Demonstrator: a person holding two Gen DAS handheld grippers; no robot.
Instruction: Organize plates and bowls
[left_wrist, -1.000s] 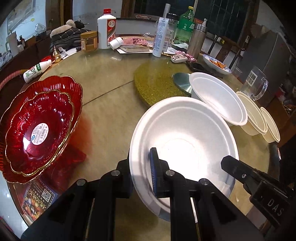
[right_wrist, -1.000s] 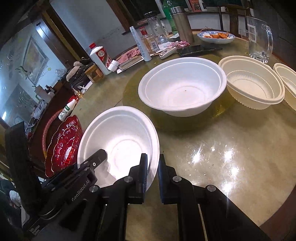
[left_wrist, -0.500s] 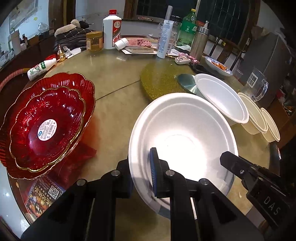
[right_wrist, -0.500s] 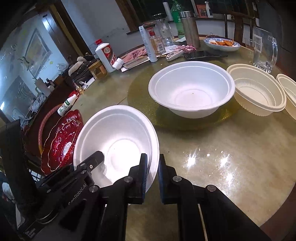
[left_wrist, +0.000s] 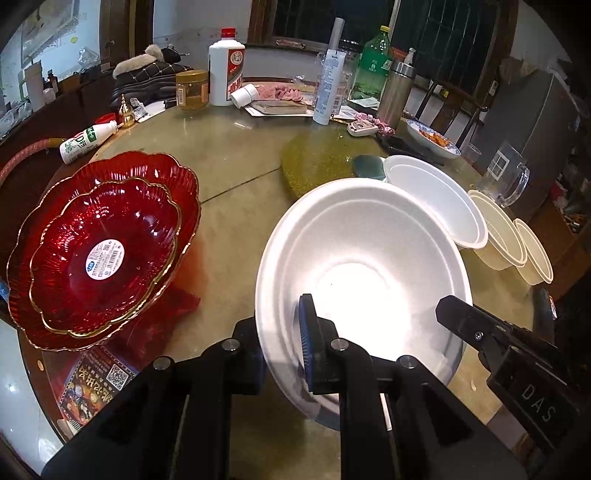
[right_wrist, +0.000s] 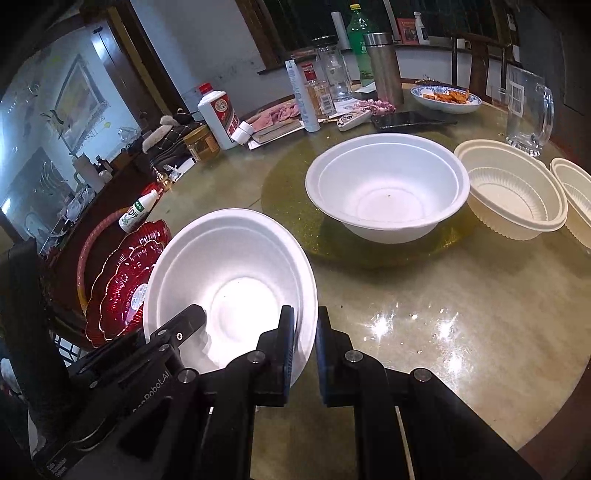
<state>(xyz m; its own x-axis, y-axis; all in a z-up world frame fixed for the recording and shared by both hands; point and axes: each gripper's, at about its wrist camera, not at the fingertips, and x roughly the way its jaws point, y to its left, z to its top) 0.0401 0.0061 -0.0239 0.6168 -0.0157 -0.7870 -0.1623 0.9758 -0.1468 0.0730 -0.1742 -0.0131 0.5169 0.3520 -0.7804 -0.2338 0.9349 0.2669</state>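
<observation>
White foam bowl (left_wrist: 369, 266), mouth up, tilted toward camera.

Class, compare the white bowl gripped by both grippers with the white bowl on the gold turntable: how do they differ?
The held white bowl is tilted; the bowl on the turntable sits level. The left gripper and right gripper pinch the held bowl's rim; nothing grips the other. The held bowl is nearer the red plates. Both are plain white and empty.

Dim room — overhead glare, fisheye warp
</observation>
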